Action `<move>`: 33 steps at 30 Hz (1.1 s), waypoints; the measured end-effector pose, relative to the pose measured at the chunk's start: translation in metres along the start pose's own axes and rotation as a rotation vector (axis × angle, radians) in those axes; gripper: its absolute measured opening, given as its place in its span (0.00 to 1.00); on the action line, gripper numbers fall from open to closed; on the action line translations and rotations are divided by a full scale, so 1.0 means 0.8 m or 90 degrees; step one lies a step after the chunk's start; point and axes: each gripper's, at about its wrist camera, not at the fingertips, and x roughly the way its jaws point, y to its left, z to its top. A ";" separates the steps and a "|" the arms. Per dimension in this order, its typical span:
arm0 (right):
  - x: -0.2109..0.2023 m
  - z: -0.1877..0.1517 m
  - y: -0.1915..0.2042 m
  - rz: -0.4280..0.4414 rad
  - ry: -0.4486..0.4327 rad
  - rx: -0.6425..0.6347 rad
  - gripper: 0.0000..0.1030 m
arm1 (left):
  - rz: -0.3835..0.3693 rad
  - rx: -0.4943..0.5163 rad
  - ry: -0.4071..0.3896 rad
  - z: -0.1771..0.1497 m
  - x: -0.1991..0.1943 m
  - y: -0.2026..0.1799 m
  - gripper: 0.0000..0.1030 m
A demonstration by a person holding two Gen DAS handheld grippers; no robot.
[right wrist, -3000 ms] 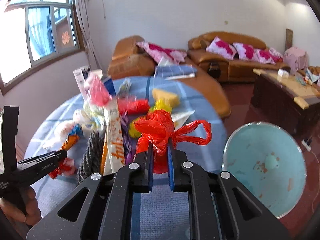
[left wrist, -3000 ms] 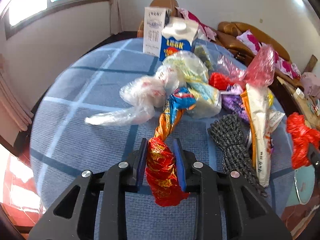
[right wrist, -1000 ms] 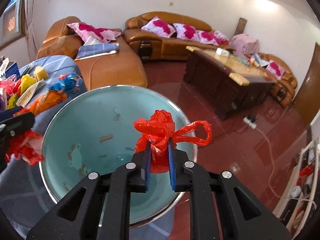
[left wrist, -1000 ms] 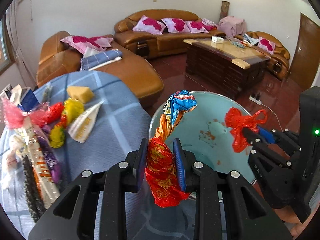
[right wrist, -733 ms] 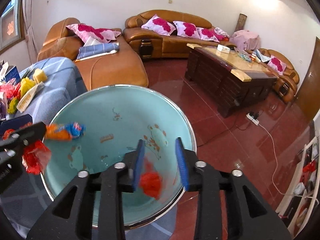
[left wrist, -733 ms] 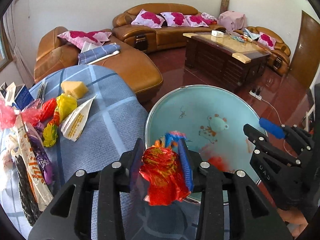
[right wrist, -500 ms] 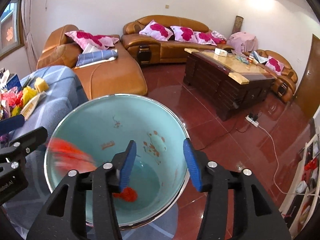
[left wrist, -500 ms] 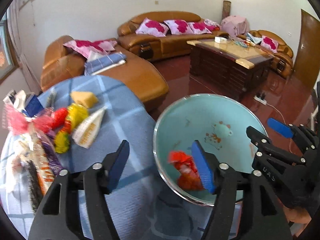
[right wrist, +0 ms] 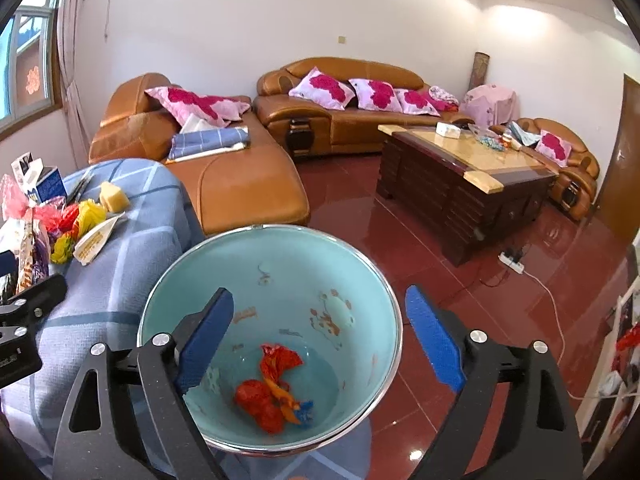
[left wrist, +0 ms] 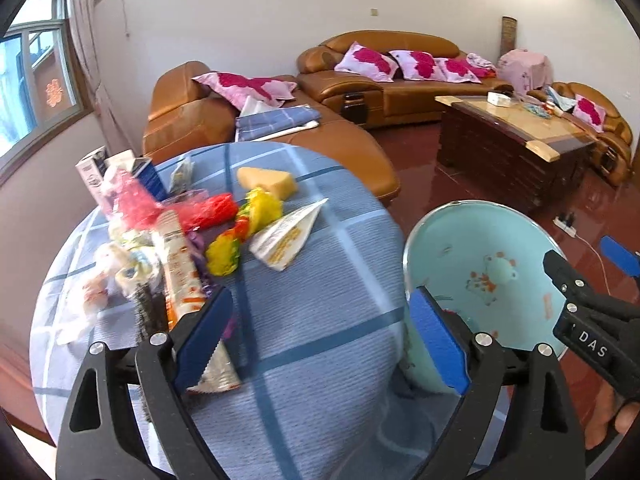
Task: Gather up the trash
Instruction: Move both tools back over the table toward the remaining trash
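At the lower centre of the right wrist view, a round enamel basin (right wrist: 276, 280) with a pale turquoise interior, small printed motifs and a bright metal rim is being shown from above. Two crumpled pieces of trash are lying at its bottom: a red plastic bag (right wrist: 256, 400) and a glossy foil wrapper (right wrist: 280, 364) in red, orange and blue, touching each other. The right gripper (right wrist: 318, 338) is being held over the basin with its blue-padded jaws spread wide and nothing between them; the trash is lying below and between the pads.

Across the left wrist view, the left gripper (left wrist: 320, 342) is likewise being held wide apart and empty, above the edge of a round table covered with a ribbed blue checked cloth (left wrist: 320, 300). The basin (left wrist: 480, 240) is being seen to the right of the frame, just beside the table edge, its contents hidden by the near wall. Only this view is showing the remaining pile in the left of the frame: a white triangular packet (left wrist: 286, 236), crinkled yellow wrappers (left wrist: 240, 232), a red wrapper (left wrist: 208, 210), a yellow sponge wedge (left wrist: 266, 182) and cartons (left wrist: 96, 168). The right gripper (left wrist: 588, 288) is being shown at the right edge.
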 end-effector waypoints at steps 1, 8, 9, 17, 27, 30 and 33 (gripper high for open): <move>0.000 0.000 0.001 0.006 0.006 0.004 0.84 | 0.005 -0.002 -0.001 -0.002 -0.002 0.004 0.87; -0.013 0.003 0.021 -0.005 0.009 -0.005 0.84 | 0.017 -0.022 0.001 -0.010 -0.012 0.030 0.90; -0.015 0.003 0.025 -0.001 0.008 -0.007 0.84 | 0.020 -0.026 0.003 -0.012 -0.012 0.036 0.90; -0.031 0.005 0.071 0.040 -0.012 -0.029 0.84 | 0.051 -0.066 0.013 -0.025 -0.016 0.086 0.91; -0.044 0.006 0.143 0.093 -0.030 -0.062 0.74 | 0.120 -0.111 0.052 -0.044 -0.015 0.158 0.91; -0.048 0.006 0.162 0.110 -0.026 -0.067 0.70 | 0.134 -0.120 0.056 -0.049 -0.015 0.175 0.91; -0.051 0.005 0.181 0.124 -0.026 -0.084 0.66 | 0.144 -0.133 0.061 -0.054 -0.015 0.190 0.91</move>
